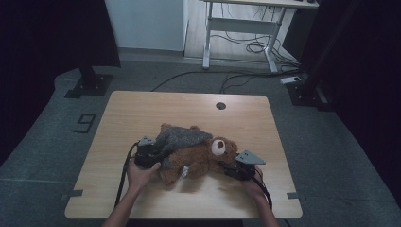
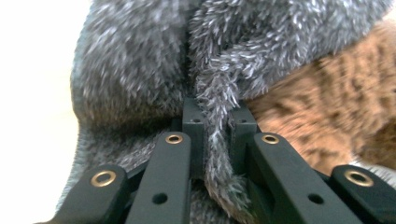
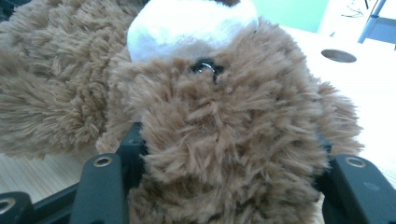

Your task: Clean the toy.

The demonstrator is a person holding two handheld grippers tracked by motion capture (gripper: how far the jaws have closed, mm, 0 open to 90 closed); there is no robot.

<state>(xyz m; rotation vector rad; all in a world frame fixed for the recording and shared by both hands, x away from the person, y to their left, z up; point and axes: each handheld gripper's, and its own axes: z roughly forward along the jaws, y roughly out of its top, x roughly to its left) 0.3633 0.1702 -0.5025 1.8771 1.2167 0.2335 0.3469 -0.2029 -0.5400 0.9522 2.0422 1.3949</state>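
Teddy bear [image 1: 203, 158] lying mid-worktop [image 1: 142, 109], under a grey fleece garment [image 1: 182, 137].
Left tongs [image 2: 212, 123] pinch a fold of the grey fleece; right tongs [image 3: 229, 163] clamp the bear's head; cable hole [image 1: 221, 105] sits well behind.

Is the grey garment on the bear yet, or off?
Partly on: the grey garment drapes the teddy bear's lower body, its edge pinched between left gripper fingers.

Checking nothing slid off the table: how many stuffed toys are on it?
1: a brown teddy bear lying mid-table under a grey fuzzy garment, between both grippers. The garment could hide something small.
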